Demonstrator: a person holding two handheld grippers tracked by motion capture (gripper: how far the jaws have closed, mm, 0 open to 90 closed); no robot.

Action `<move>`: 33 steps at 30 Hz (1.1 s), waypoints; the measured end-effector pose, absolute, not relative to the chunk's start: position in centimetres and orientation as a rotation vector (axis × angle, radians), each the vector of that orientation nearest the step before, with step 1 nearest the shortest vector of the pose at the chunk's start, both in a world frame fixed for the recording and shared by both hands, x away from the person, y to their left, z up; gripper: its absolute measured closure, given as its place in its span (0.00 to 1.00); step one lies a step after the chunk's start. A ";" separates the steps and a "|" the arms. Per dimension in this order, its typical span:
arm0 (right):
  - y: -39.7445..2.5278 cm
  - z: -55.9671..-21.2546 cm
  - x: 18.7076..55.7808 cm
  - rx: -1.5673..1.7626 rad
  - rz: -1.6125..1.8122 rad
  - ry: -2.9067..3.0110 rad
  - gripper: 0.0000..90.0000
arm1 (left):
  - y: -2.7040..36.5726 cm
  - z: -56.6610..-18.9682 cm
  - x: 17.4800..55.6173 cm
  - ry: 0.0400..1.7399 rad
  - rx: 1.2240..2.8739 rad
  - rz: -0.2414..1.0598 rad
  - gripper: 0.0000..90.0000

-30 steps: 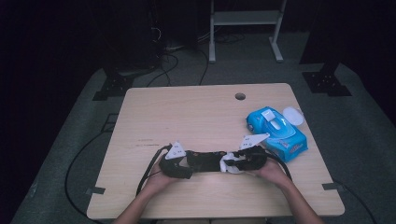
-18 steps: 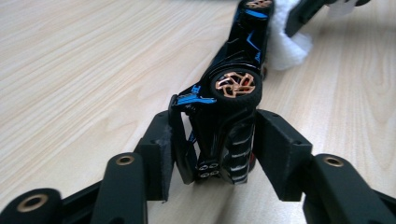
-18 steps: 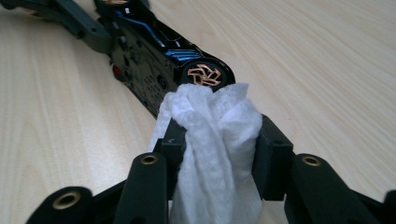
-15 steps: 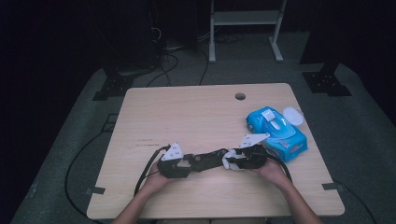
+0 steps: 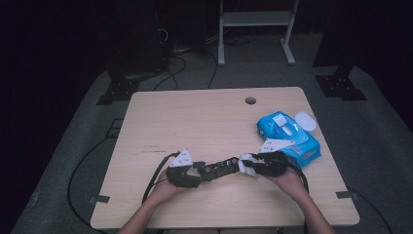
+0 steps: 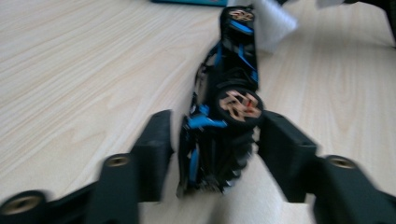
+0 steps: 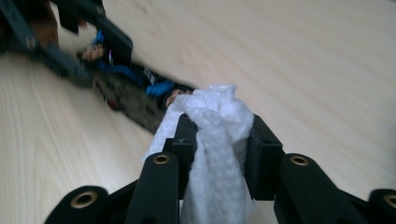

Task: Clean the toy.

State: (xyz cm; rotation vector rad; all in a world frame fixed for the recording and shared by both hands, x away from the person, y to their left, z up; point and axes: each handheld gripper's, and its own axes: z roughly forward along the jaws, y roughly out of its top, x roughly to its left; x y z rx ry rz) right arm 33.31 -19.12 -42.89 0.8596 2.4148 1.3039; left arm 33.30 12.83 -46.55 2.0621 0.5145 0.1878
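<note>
A black and blue toy car (image 5: pixel 221 168) with copper-coloured wheels lies on its side on the wooden table (image 5: pixel 195 122), near the front edge. My left gripper (image 5: pixel 197 171) is shut on its rear end; in the left gripper view the jaws press the car (image 6: pixel 233 107) from both sides. My right gripper (image 5: pixel 251 165) is shut on a crumpled white wipe (image 5: pixel 245 164). In the right gripper view the wipe (image 7: pixel 215 126) bulges out between the jaws and touches the far end of the car (image 7: pixel 135 88).
A blue pack of wet wipes (image 5: pixel 290 134) lies at the right, just behind my right hand, its flap open. A white round lid (image 5: pixel 305 120) sits by it. The table has a cable hole (image 5: pixel 250 100) at the back. Cables trail off the front left.
Both hands have shifted only slightly. The left gripper has dropped a little toward the front edge with the car, and the wipe has stayed against the car's end.
</note>
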 end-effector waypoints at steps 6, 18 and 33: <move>-16.6 -42.1 32.8 0.824 1.332 2.385 0.86 | 11.8 -46.5 33.2 0.470 2.092 0.211 0.60; -11.5 -43.1 32.0 0.783 1.375 2.434 0.89 | 11.3 -46.4 32.3 0.464 2.097 0.256 0.63; -10.7 -43.4 31.4 0.785 1.355 2.379 0.85 | 11.3 -46.7 31.9 0.461 2.078 0.261 0.62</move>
